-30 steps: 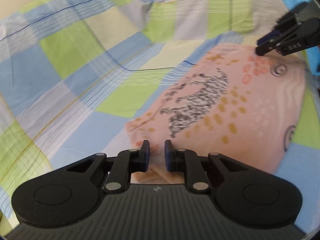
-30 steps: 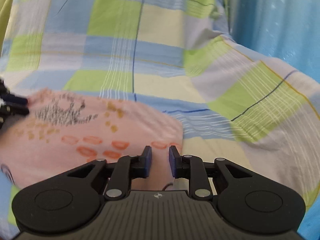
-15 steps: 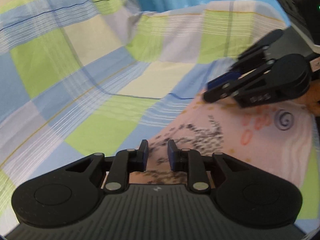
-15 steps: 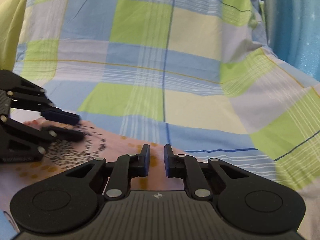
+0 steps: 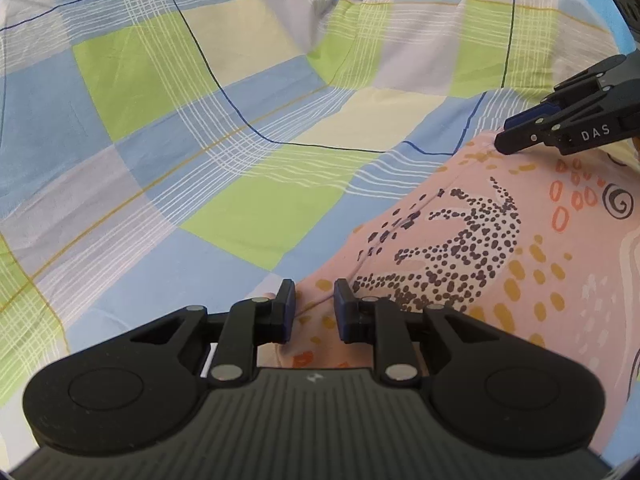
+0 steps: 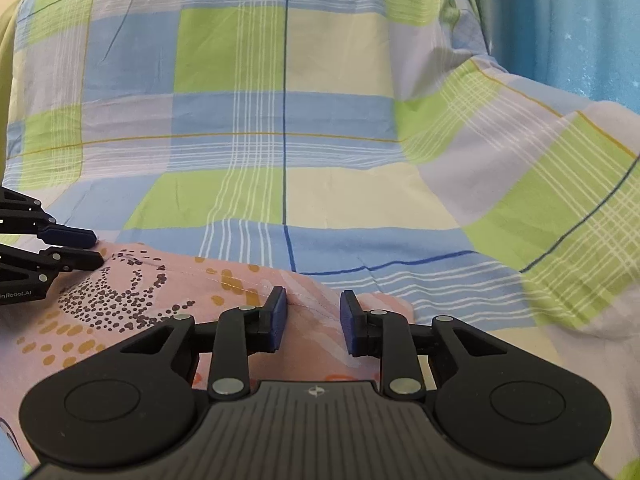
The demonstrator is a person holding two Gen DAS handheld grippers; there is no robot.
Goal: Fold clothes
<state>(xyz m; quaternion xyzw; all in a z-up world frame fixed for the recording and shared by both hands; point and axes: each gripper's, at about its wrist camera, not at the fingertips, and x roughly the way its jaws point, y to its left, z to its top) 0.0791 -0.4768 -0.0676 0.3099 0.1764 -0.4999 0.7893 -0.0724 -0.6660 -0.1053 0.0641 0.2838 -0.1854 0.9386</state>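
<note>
While the pink printed cotton garment [image 5: 500, 264] lies flat on the checked blue-and-green bedsheet [image 5: 168, 128], both the left hand-held gripper [image 5: 314, 306] and the right hand-held gripper [image 6: 313, 315] hover parted, empty, at its far hem; open sheet stretches beyond.

I see a checked bedsheet [image 5: 224, 132] in green, blue, lilac and cream squares with thin dark blue and mustard lines, creased and rising into a fold at its far side, a blue star-speckled curtain [image 6: 568, 20] beyond the sheet's far edge
</note>
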